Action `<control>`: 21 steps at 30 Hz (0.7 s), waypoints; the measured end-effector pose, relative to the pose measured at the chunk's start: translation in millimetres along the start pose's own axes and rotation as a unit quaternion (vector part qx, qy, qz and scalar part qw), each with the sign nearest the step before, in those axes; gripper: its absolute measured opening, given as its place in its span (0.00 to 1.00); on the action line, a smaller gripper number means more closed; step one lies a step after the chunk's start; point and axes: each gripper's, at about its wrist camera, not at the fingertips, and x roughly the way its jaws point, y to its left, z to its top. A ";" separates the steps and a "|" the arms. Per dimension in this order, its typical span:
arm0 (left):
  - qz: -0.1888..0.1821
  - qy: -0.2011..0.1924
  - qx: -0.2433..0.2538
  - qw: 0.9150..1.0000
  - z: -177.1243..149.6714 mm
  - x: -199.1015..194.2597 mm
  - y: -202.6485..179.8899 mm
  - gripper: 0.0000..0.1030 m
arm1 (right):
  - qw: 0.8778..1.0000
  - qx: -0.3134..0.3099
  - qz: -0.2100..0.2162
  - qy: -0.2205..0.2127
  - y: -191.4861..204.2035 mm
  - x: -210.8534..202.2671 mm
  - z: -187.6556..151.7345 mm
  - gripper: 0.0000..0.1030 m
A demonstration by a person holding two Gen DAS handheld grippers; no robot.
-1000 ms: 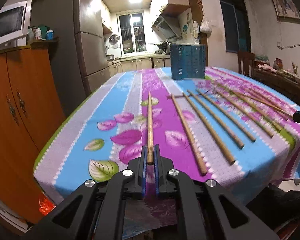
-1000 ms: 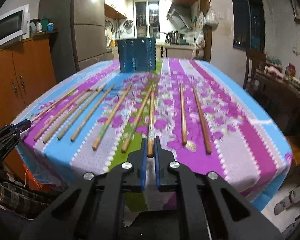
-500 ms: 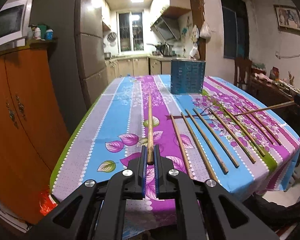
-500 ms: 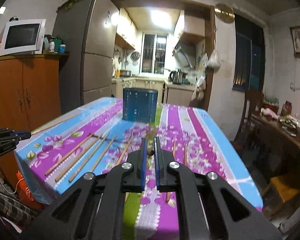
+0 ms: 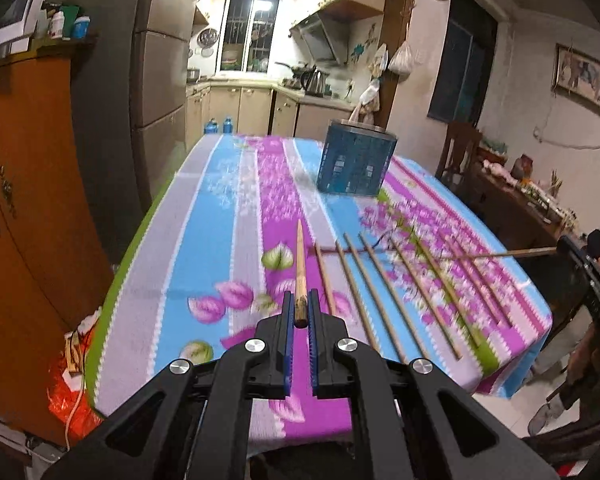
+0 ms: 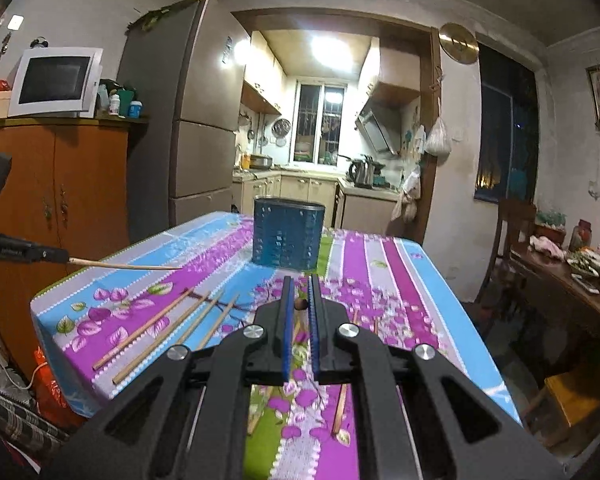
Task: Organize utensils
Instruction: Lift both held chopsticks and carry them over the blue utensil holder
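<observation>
- The left claw (image 5: 300,316) is clamped on a wooden chopstick (image 5: 299,268), gripped at its thick end. The stick runs forward along the fingers, lifted above the bench (image 5: 220,216), with its thin tip toward the far edge.
- The right claw (image 6: 299,304) is clamped on a second chopstick (image 6: 300,305). In the right wrist view only its rounded butt end shows between the blue pads; the rest is hidden by the fingers.
- In the left wrist view that second chopstick (image 5: 500,255) sticks out sideways from the right claw (image 5: 562,245) at the bench's right edge, held in the air over the loose sticks.
- In the right wrist view the left claw (image 6: 62,257) sits off the bench's left edge, its chopstick (image 6: 126,266) pointing inward above the cloth.
- A row of loose chopsticks (image 5: 380,292) lies roughly side by side on the flowered cloth along the near edge, right of the left claw.
- A blue perforated holder (image 5: 356,158) stands upright near the far edge of the bench, well apart from both claws and from the loose chopsticks (image 6: 160,328).
</observation>
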 end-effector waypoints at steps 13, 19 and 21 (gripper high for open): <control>0.011 -0.010 0.029 0.999 78.7 -2.4 2.7 0.07 | 0.999 -0.026 0.038 -0.008 -15.3 29.4 44.7 0.05; 0.002 -0.040 0.034 0.999 95.9 -0.7 -5.0 0.07 | 0.998 -0.002 0.057 0.002 -31.7 48.1 61.3 0.05; 0.000 -0.046 0.036 0.998 100.9 1.8 -9.5 0.07 | 0.998 0.006 0.063 0.007 -37.8 53.9 65.5 0.05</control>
